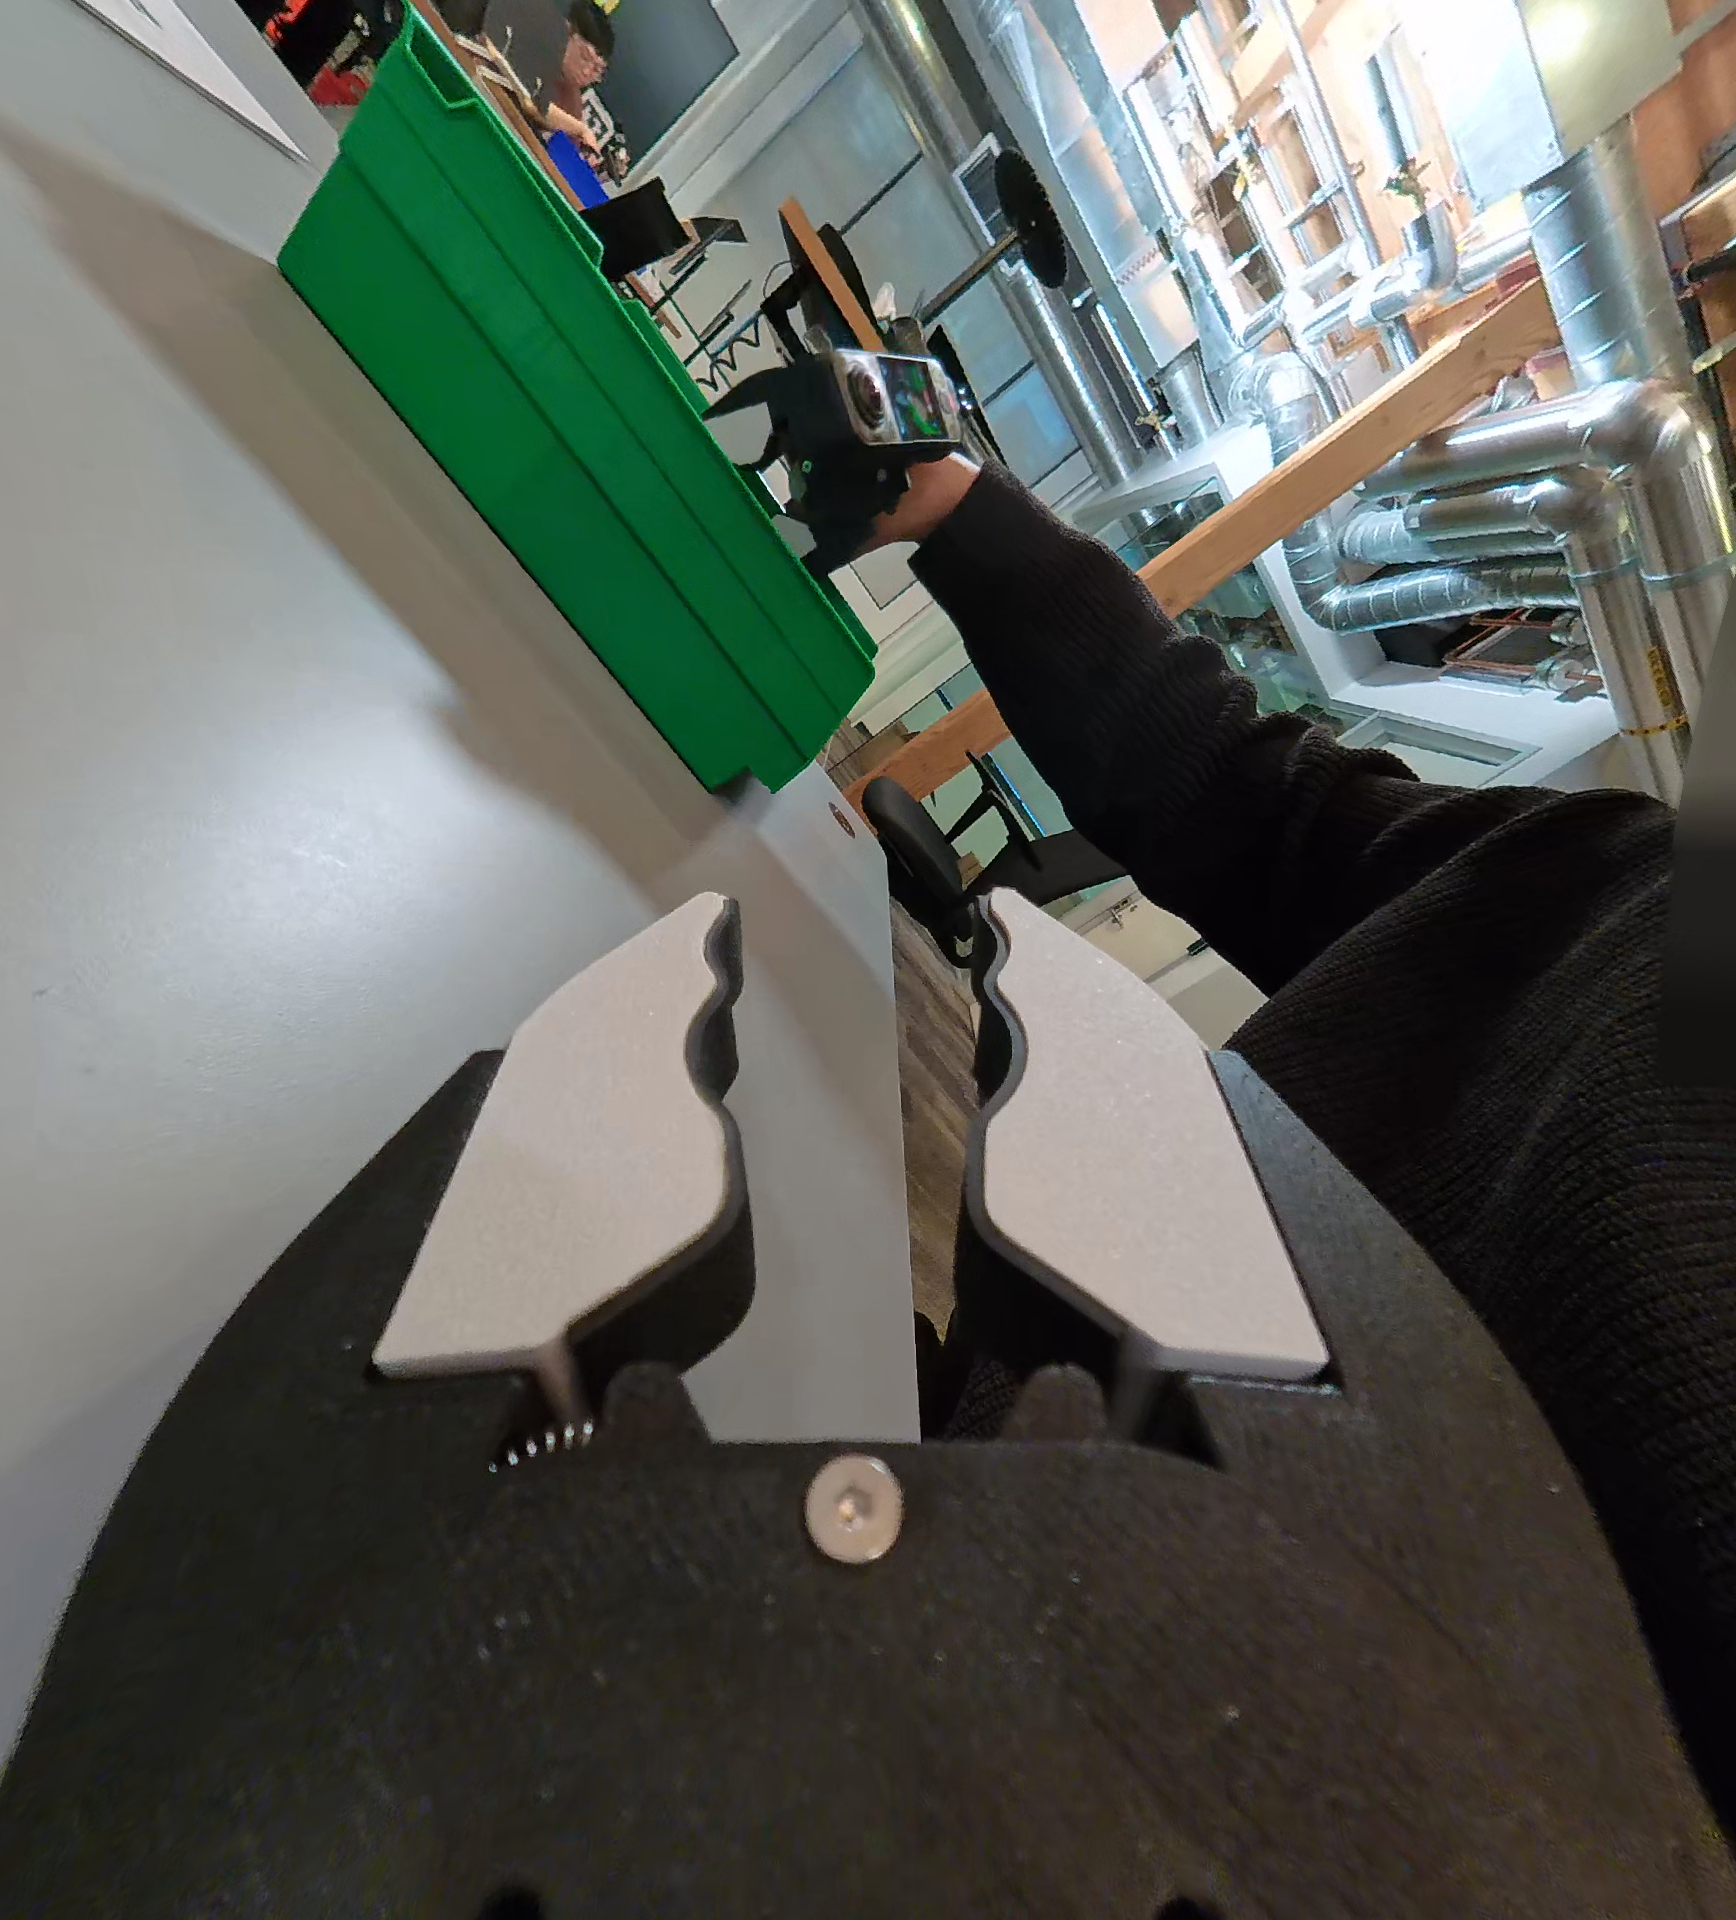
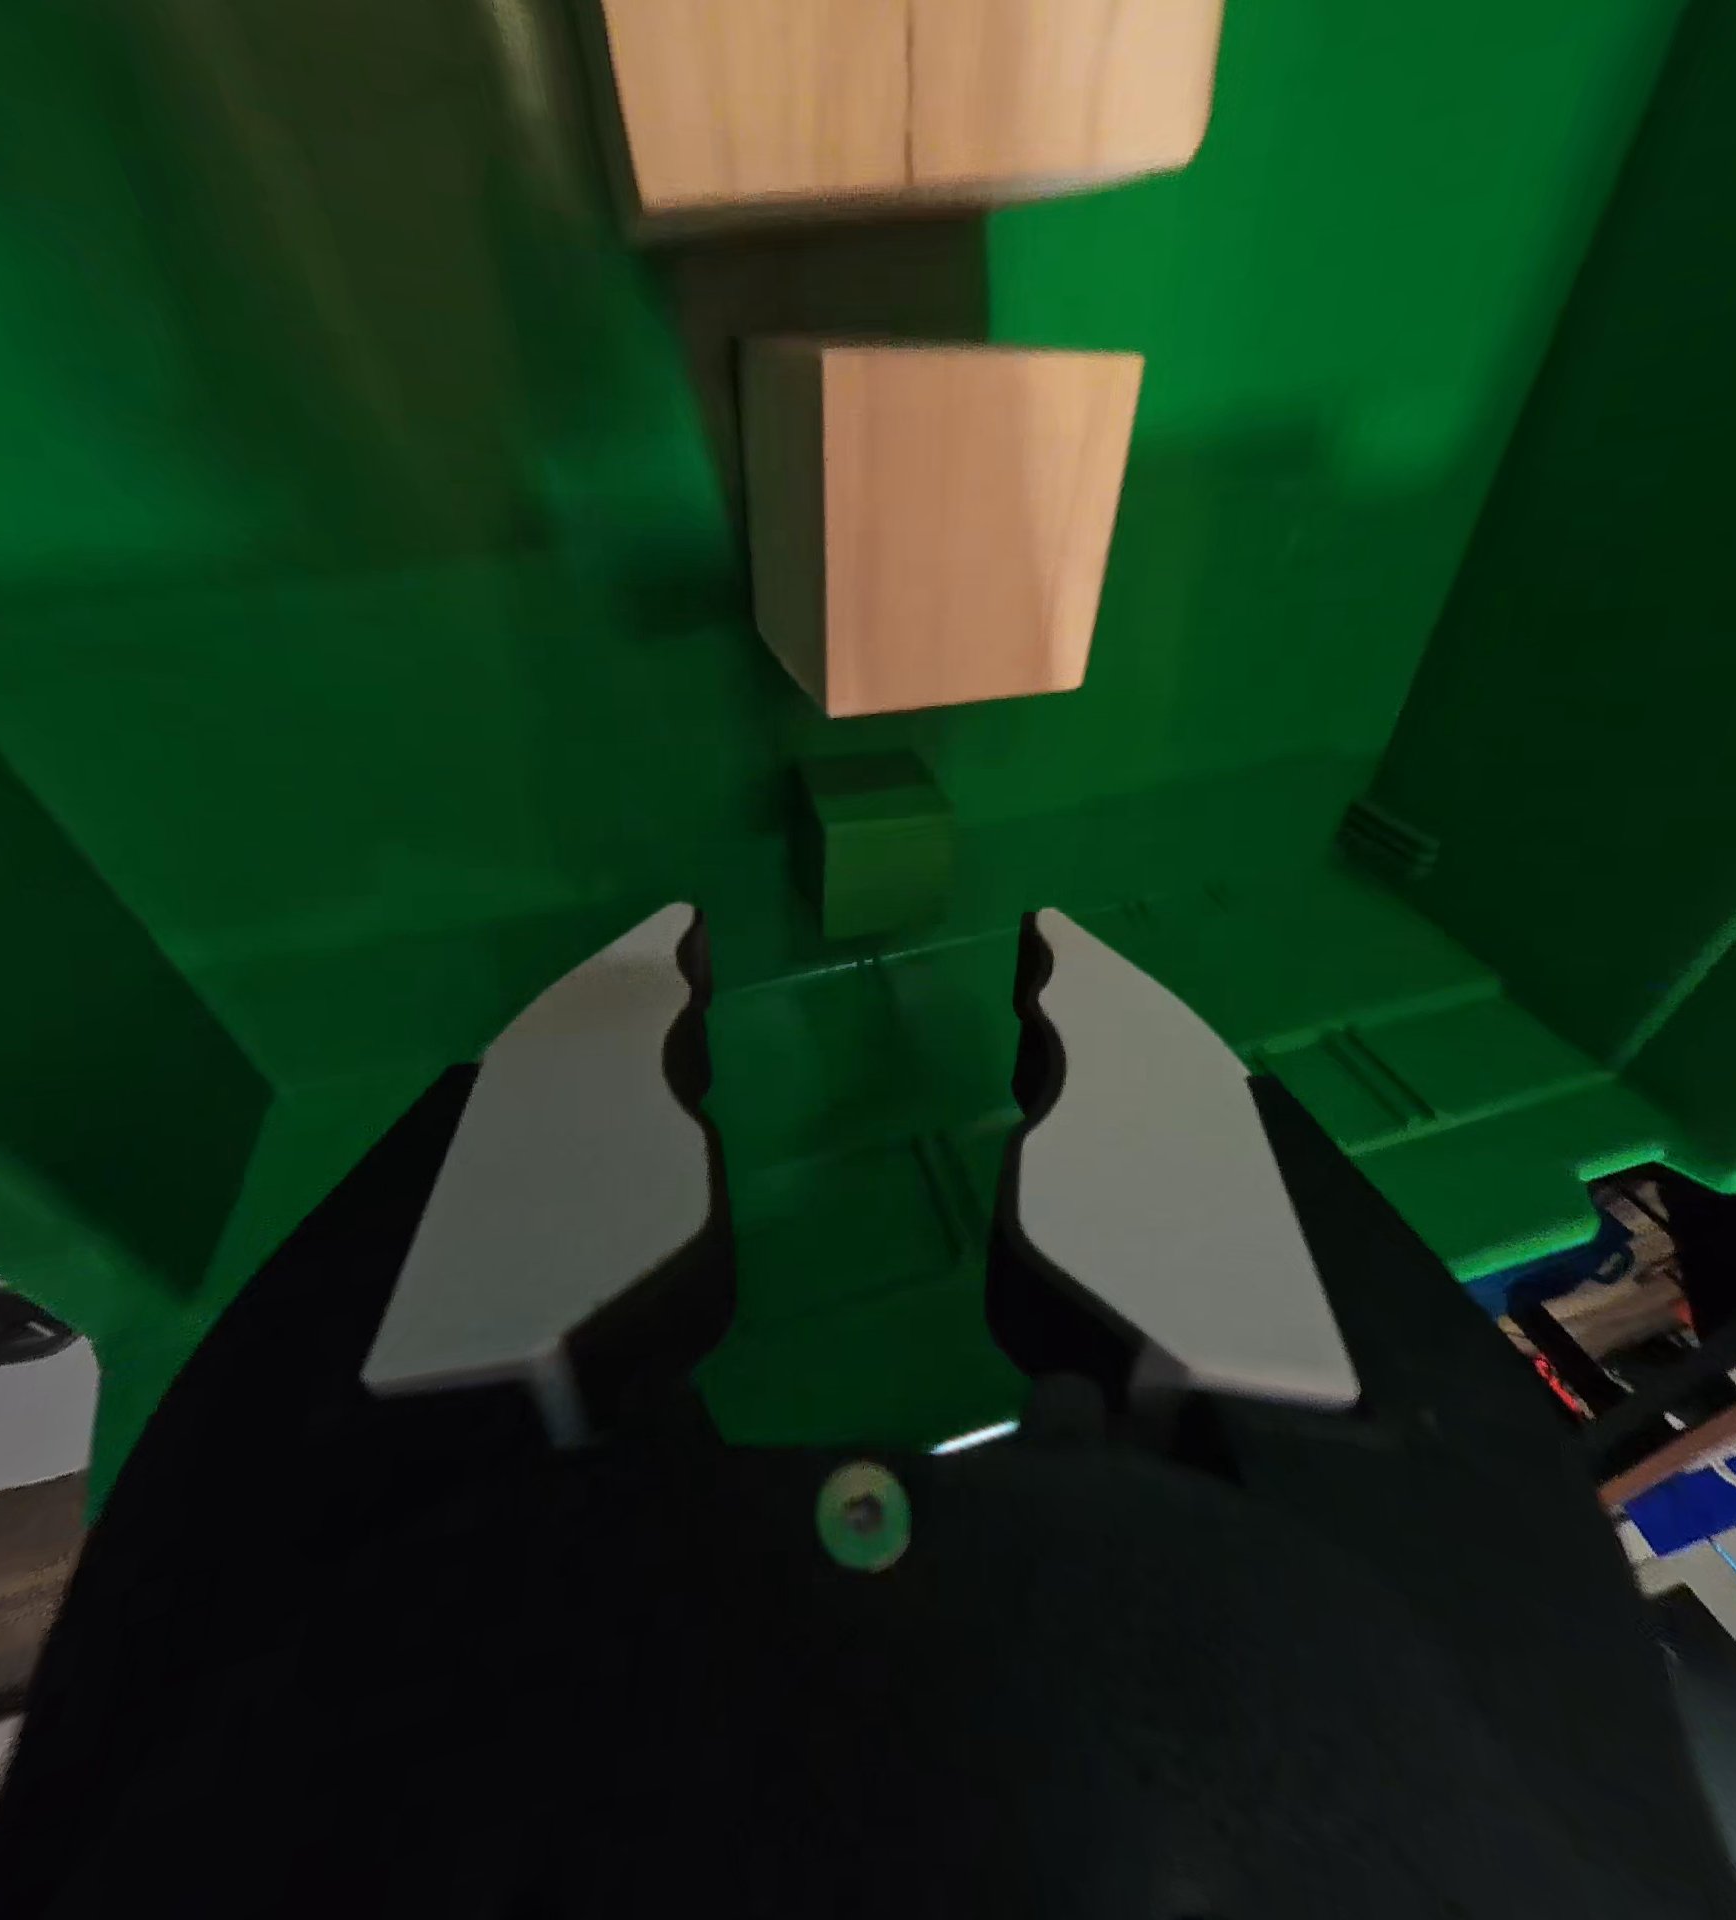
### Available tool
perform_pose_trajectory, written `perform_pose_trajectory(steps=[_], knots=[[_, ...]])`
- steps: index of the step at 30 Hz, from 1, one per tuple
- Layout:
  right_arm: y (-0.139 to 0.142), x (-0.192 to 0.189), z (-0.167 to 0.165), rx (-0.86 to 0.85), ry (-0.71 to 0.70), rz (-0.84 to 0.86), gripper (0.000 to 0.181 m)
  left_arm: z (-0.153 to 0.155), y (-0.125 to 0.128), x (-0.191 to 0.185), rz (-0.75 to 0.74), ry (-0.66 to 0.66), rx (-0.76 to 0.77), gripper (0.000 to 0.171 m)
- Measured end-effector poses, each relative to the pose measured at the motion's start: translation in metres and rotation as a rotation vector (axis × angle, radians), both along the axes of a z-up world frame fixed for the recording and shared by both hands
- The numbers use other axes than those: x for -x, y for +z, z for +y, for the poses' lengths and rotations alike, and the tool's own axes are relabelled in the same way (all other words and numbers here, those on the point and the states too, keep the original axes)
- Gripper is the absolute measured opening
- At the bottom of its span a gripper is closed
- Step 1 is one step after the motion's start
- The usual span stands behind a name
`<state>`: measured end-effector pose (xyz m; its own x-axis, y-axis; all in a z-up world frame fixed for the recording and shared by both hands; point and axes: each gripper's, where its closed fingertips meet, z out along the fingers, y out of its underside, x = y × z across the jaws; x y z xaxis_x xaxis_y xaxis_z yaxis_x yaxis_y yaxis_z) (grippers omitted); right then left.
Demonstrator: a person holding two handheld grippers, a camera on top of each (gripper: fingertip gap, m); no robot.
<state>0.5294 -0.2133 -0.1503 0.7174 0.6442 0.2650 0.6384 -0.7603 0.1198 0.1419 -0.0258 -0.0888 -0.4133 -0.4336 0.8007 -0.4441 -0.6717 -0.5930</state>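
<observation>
A pale wooden block [image 2: 947, 530] lies inside the green bin [image 2: 324, 520], beside a larger wooden piece [image 2: 905, 94].

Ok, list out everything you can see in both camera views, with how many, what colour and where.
Bin: one, green, on the grey table, well ahead of the left gripper; the right gripper looks down into it.
Wooden blocks: two in sight, pale wood, inside the bin; the nearer one lies ahead of the right gripper's open fingers, the farther one is cut off by the top edge.
Table: one, grey, under the bin.
Office chair: one, black, beyond the table edge.
Pipes and ducts: several, silver, in the background.
Sleeve: black knit, reaching to the bin.
Left gripper: black with grey fingers, open, empty, over the table edge.
Right gripper: same build, open, empty, above the bin.
</observation>
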Motion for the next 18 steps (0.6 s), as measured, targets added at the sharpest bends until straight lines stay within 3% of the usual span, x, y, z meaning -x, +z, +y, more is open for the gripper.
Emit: perform_pose_trajectory(steps=[4, 8, 18], knots=[[-0.009, -0.003, -0.001, 0.032, -0.001, -0.002, 0.053, -0.001, -0.001, 0.0, 0.003, -0.001, -0.003, 0.043], [-0.013, -0.004, 0.007, 0.037, 0.016, -0.002, 0.031, 0.0, -0.002, 0.0, 0.004, 0.005, 0.001, 0.043], [-0.016, -0.002, 0.02, 0.011, 0.048, -0.004, 0.03, 0.003, -0.002, 0.0, 0.007, 0.005, 0.014, 0.043]])
